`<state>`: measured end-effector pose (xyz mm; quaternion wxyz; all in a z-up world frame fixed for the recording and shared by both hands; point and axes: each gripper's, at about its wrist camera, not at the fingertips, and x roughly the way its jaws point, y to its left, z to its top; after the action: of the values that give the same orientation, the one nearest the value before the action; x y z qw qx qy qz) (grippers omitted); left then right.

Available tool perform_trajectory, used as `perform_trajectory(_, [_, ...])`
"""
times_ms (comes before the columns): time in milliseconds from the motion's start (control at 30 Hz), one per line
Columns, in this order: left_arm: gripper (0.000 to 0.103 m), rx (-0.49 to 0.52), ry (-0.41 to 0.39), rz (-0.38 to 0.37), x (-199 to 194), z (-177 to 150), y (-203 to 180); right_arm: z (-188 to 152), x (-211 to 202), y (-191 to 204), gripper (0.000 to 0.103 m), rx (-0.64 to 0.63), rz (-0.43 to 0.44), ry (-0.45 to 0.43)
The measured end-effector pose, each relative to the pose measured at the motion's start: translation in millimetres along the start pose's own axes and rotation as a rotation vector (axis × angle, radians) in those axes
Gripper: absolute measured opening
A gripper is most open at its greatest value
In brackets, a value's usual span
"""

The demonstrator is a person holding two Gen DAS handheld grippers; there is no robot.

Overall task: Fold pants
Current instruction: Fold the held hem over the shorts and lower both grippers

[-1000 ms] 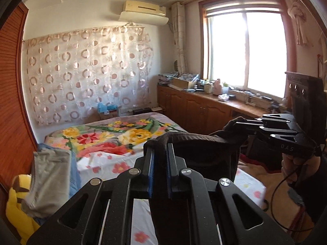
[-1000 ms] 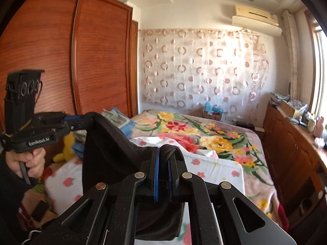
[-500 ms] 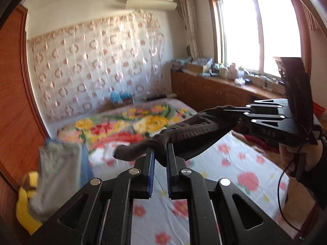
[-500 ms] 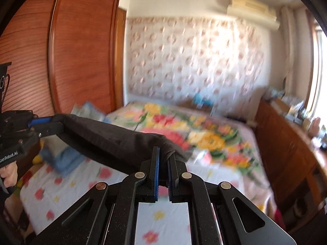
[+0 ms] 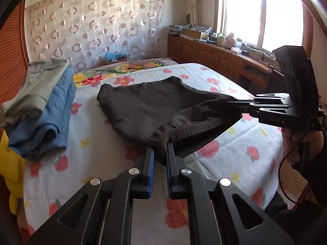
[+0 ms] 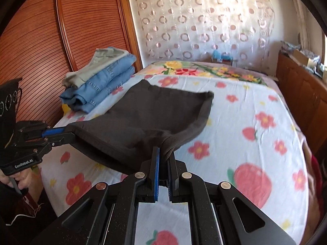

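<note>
Folded denim and khaki beside the dark pants

Left gripper (image 5: 160,153) and right gripper (image 6: 163,155) each clench the soft dark pants (image 5: 147,108) (hems ahead on floral sheet (image 5: 98,163)); stacked jeans (image 5: 51,118) lie leftward.

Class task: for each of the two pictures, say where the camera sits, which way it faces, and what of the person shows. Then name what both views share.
Left wrist: on the left gripper, facing along its jaws, down across the bed toward the window; the right hand shows.
Right wrist: on the right gripper, facing across the bed toward the wardrobe and curtain; the left hand shows.
Shared: dark pants clamped by both grippers, folded stack, bed, curtain.
</note>
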<state>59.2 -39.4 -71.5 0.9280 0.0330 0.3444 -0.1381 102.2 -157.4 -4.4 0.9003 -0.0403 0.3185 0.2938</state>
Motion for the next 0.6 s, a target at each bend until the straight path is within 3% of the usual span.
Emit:
perform_trajectory(433, [0.015, -0.018, 0.052, 0.000, 8, -25, -3, -25, 34, -21, 0.006, 0.020, -0.005, 0.043])
perform_trajectory(533, [0.024, -0.025, 0.039, 0.005, 3, -27, -4, -25, 35, -23, 0.006, 0.022, -0.011, 0.049])
perform_trajectory(600, [0.041, -0.031, 0.020, 0.006, 0, -27, -3, -26, 36, -24, 0.006, 0.028, -0.009, 0.048])
